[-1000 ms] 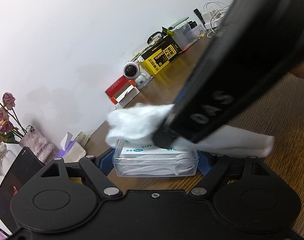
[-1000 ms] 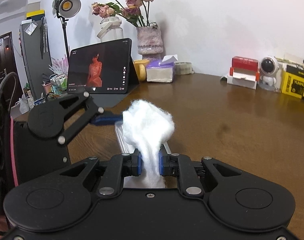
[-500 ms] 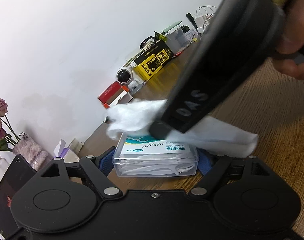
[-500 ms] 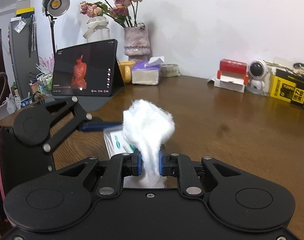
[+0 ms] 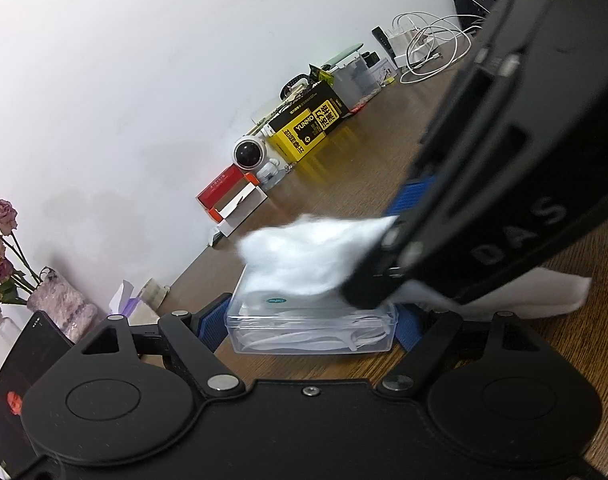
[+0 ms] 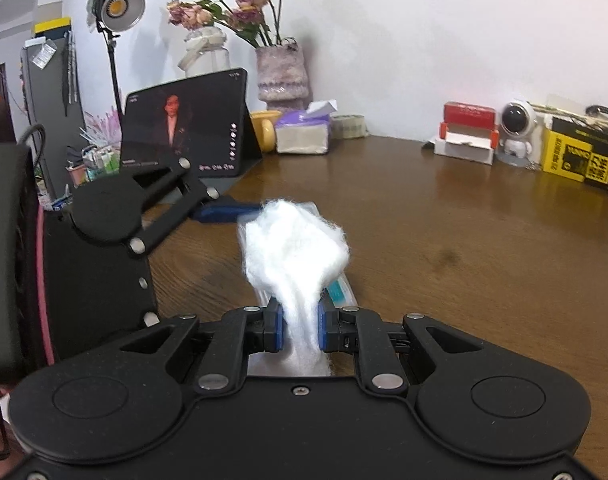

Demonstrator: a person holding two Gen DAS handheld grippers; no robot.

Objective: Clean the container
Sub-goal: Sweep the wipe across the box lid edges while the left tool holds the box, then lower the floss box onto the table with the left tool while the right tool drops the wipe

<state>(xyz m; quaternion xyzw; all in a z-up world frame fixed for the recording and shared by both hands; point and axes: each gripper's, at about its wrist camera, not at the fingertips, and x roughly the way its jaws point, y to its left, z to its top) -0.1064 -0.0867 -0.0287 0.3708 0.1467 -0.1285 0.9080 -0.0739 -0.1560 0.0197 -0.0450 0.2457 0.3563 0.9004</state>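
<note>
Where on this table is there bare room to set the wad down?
The broad brown tabletop is bare between the cotton wad in the right tongs and the red box and yellow box by the wall. Crowded: the tablet and tissue pack corner.

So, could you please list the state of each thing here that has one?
Left gripper: shut on the clear container.
Right gripper: shut on the white wipe.
Clear container: lid closed, wipe resting on it.
Tablet: on, propped upright.
Studio lamp: lit.
</note>
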